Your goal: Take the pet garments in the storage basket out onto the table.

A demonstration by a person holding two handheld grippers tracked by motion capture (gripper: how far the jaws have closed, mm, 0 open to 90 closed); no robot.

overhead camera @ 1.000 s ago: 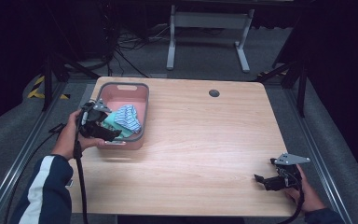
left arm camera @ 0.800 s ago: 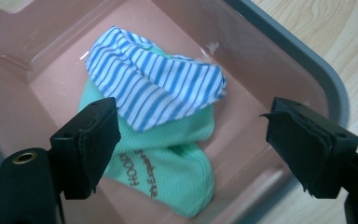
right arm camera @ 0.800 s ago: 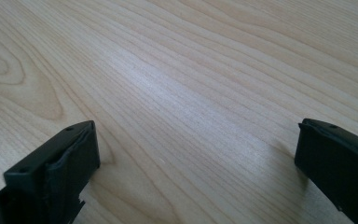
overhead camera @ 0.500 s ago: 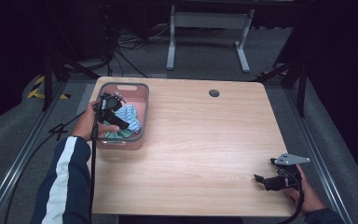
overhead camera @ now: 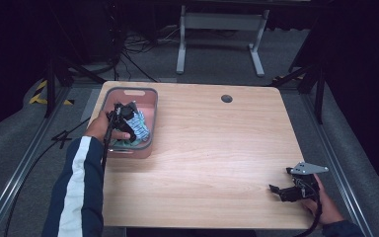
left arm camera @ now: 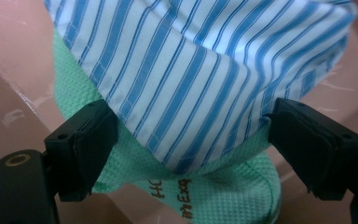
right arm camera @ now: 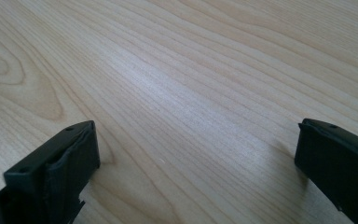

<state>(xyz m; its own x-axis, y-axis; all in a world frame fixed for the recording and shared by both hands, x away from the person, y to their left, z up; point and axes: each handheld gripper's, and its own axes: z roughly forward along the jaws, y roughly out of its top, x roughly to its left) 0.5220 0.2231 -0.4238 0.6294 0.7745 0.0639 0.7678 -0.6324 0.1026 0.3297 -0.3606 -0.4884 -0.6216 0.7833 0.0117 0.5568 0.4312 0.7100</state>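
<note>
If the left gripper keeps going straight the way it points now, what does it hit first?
Most likely the blue-striped cloth: it bulges between the open fingers of the left gripper, with the green cloth just beneath. Both lie in the pink basket. Depth is hard to judge.

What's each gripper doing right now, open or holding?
Left gripper: open, jaws around the striped cloth in the pink basket.
Right gripper: open, empty, over the table.

navy sleeve [overhead camera: 76, 192], white stripe; black tongs [left arm camera: 191, 144], seemingly screwed.
</note>
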